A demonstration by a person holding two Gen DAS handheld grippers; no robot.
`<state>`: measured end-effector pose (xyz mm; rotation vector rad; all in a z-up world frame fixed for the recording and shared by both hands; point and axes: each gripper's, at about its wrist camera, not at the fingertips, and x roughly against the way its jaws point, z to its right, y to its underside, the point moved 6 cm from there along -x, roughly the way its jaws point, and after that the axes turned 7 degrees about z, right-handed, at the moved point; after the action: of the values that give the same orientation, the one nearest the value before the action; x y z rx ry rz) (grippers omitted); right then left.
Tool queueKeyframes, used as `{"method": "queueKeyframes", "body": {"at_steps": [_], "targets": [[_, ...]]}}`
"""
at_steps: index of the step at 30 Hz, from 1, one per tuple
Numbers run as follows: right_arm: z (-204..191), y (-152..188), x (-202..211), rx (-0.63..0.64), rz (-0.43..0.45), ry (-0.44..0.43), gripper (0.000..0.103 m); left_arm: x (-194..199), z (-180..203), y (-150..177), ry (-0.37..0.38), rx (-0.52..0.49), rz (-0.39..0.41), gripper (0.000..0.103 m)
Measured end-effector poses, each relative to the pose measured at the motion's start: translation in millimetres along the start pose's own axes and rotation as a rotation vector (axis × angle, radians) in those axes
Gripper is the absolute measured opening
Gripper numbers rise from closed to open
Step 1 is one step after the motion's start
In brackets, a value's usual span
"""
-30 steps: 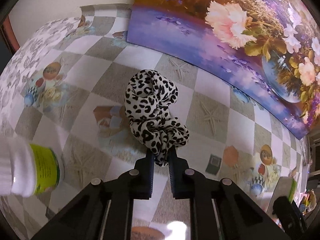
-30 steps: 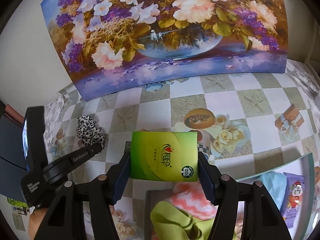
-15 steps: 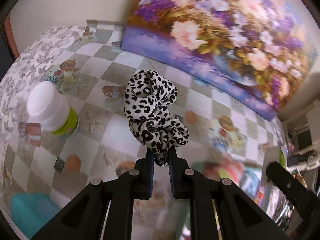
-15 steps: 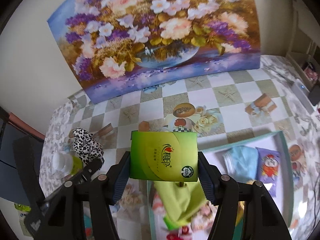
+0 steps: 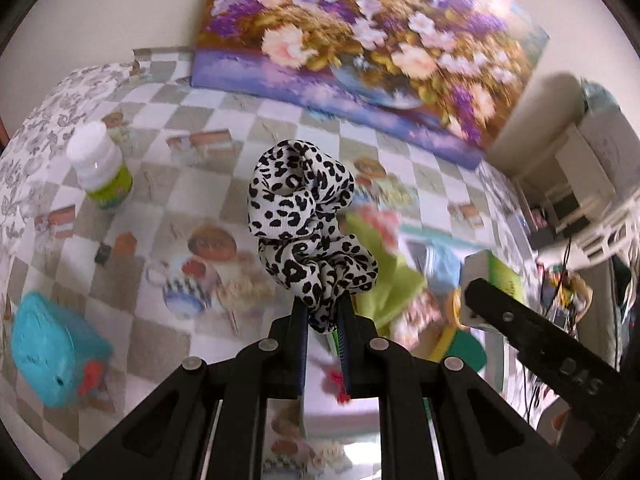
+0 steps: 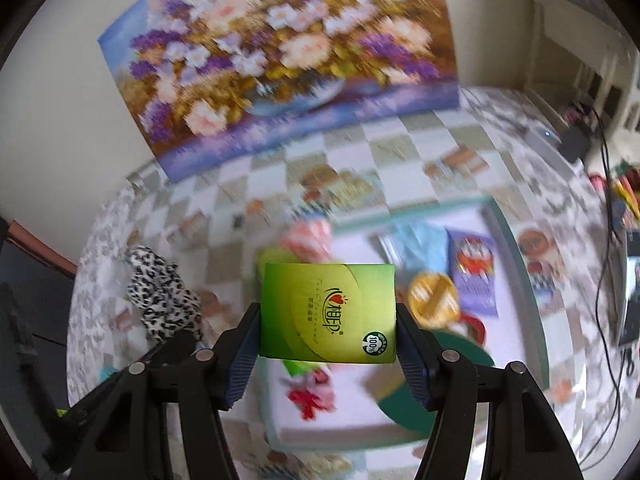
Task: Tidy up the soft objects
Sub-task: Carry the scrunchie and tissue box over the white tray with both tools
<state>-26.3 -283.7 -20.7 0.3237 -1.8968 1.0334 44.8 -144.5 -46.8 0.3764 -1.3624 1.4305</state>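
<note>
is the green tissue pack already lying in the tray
No, the green tissue pack is clamped between the right gripper's pads, held above the tray.

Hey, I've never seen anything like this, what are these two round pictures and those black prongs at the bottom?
No robot here: a person carries a hand-held two-finger gripper in each hand, and each has a wide-angle camera looking along its fingers. That is why the pictures look round and bent.

One picture is from the left gripper. Its jaws are shut on a leopard-print scrunchie, lifted clear of the table. The other is from the right gripper, whose jaws clamp a green tissue pack by its sides.

Below lies a table with a checkered cloth, and a flower painting leans against the wall. On the cloth stand a white bottle and a teal object. A shallow tray holds blurred soft items, among them a blue cloth and a purple packet.
</note>
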Motion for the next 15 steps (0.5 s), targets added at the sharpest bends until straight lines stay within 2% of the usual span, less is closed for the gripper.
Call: {"method": "queueKeyframes", "body": {"at_steps": [6, 15], "targets": [[32, 29, -6, -0.061, -0.061, 0.023, 0.066, -8, 15, 40, 0.015, -0.057, -0.087, 0.014], [45, 48, -22, -0.091, -0.130, 0.038, 0.066, -27, 26, 80, 0.047, -0.069, -0.230, 0.014]]}}
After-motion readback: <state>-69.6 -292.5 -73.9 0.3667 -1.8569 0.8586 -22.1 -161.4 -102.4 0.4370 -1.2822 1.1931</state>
